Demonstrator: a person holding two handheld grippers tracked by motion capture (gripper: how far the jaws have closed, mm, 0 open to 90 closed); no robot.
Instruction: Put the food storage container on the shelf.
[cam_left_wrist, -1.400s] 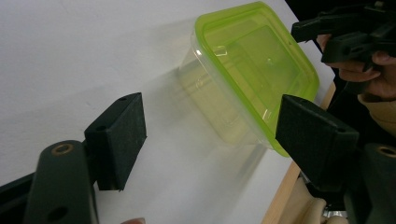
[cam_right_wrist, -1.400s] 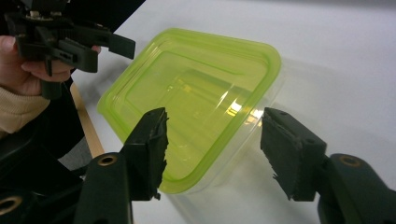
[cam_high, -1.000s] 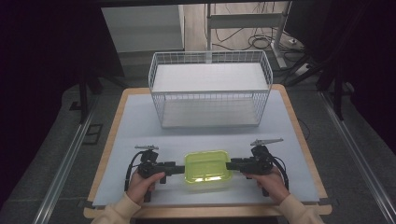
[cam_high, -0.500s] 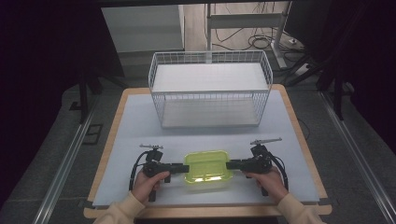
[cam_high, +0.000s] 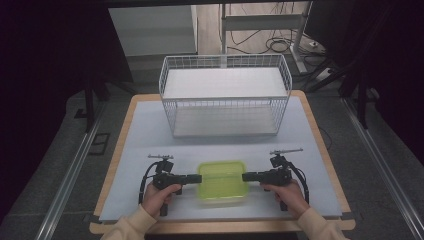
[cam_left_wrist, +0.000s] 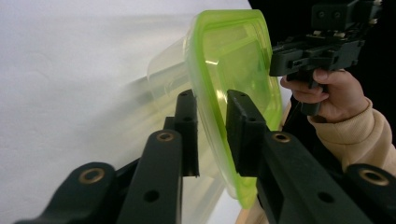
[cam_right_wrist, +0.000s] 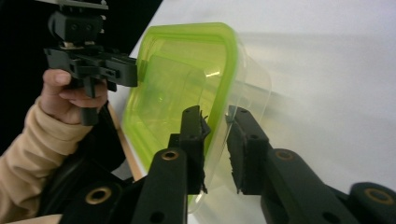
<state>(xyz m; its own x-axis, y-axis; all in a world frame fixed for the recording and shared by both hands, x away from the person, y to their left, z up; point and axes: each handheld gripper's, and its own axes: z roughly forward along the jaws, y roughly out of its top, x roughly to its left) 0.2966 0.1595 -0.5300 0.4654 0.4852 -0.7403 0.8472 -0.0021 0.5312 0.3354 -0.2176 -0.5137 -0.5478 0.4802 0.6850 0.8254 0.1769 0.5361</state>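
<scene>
At the near edge of the table, between our two hands, a clear plastic box with a lime-green lid rests on the pale grey mat, its long sides running across in front of us.

On the left, our left hand, in a cream sleeve, holds the left gripper level, its black jaws pointing inward at the box's left end. Those jaws have just been closing, and the left gripper view has them set either side of the lid's green rim, one jaw over the lid and the other against the clear wall just under it, with barely a gap left; we take them as clamped on the rim. A black cable loops from the gripper back toward our wrist.

At the centre, the box sits flat on the mat with the lid on. Behind it, well apart and toward the far side of the table, stands a white wire basket, open at the top.

On the right, our right hand holds the right gripper level too, pointing inward at the box's right end. Its jaws have also just been closing. The right gripper view shows them straddling the rim of the box, one jaw on the lid side and one on the clear-wall side; a sliver of space still shows at one pad, so we cannot tell whether this grip is firm yet.
</scene>
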